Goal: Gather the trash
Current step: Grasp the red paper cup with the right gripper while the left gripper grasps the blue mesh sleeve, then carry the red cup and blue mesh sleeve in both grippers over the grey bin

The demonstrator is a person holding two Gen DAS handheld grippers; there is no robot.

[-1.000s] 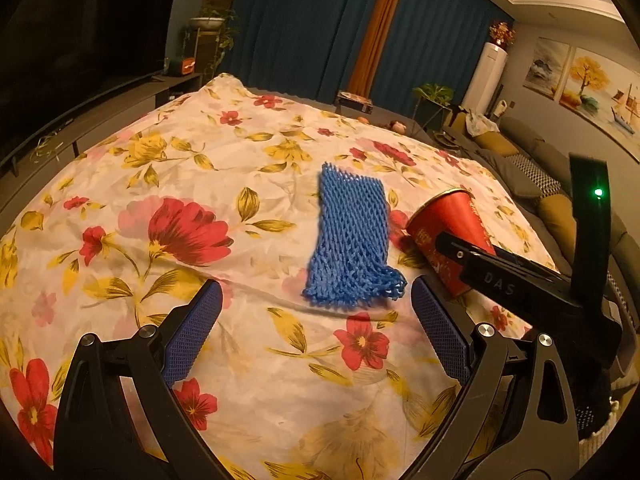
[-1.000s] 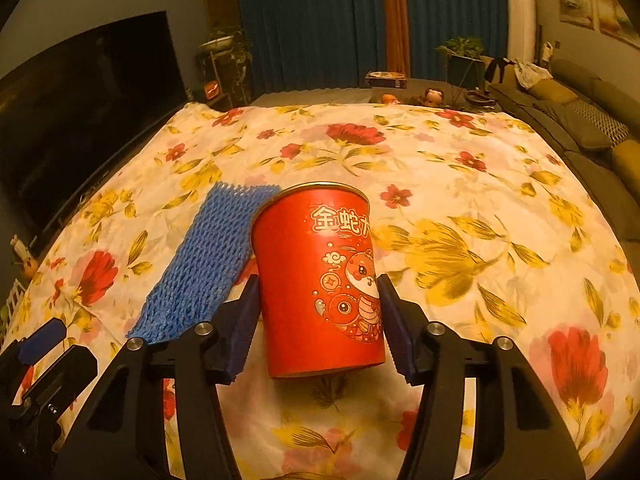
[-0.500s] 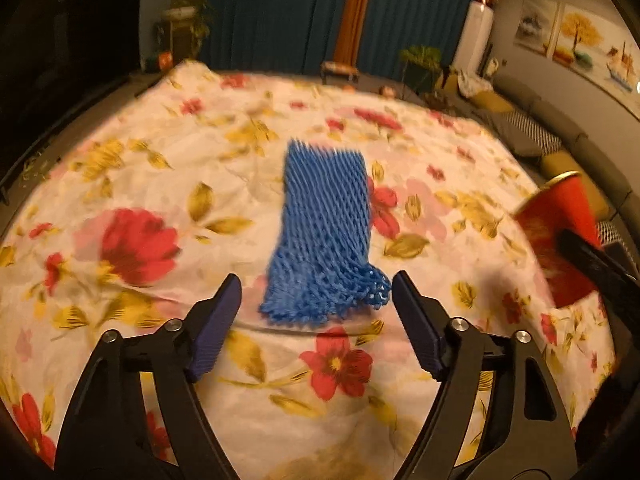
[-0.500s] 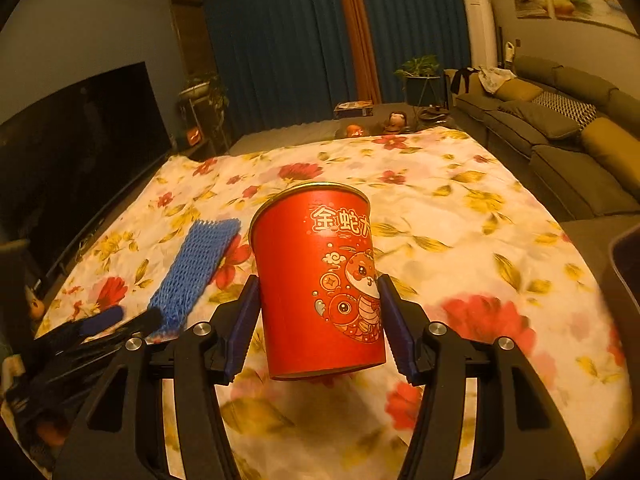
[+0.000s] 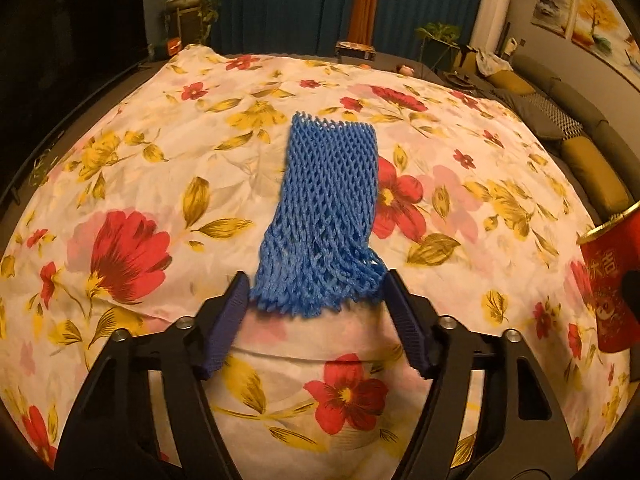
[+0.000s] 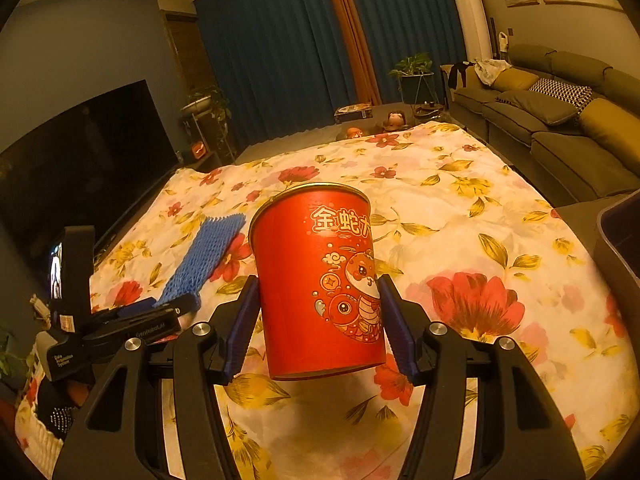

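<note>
A blue foam net [image 5: 328,208] lies flat on the flowered cloth [image 5: 120,160]. My left gripper [image 5: 316,284] is low over the cloth with the net's frayed near end between its blue pads. Its jaws are closing, and the pads just reach the net's edges without squeezing it. In the right wrist view the left gripper [image 6: 168,306] shows at the left, at the end of the net [image 6: 204,256]. My right gripper [image 6: 319,280] is shut on a red paper cup [image 6: 320,280] with a cartoon snake print, held upright above the cloth. The cup [image 5: 608,280] also shows at the right edge of the left wrist view.
The flowered cloth [image 6: 460,208] covers a large low surface. A dark bin's rim [image 6: 620,232] juts in at the right. A sofa [image 6: 560,128] runs along the right side, and a dark TV screen [image 6: 80,152] stands on the left. Small objects sit beyond the far edge.
My left gripper moved forward to the net's near end and its jaws narrowed around it. My right gripper carried the red cup up and to the right, away from the net.
</note>
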